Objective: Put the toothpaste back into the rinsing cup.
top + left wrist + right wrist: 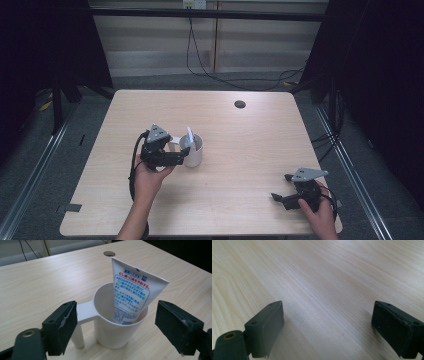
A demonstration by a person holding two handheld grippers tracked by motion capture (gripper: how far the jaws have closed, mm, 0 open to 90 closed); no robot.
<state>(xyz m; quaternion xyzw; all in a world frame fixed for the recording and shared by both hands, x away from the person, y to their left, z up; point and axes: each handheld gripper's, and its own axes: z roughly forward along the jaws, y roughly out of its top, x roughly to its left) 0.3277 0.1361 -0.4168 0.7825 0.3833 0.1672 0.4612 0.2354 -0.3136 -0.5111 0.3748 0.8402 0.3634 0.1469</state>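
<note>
A white cup (193,151) with a side handle stands upright left of the middle of a pale wooden table (240,145), a toothpaste tube (130,290) leaning inside it, crimped end up. The left gripper (186,155), held in a person's left hand (150,175), flanks the cup with jaws spread wide, pads clear of it and gripping nothing. At the near right corner, the right gripper (280,187) rests over bare tabletop, jaws also wide apart and empty.
</note>
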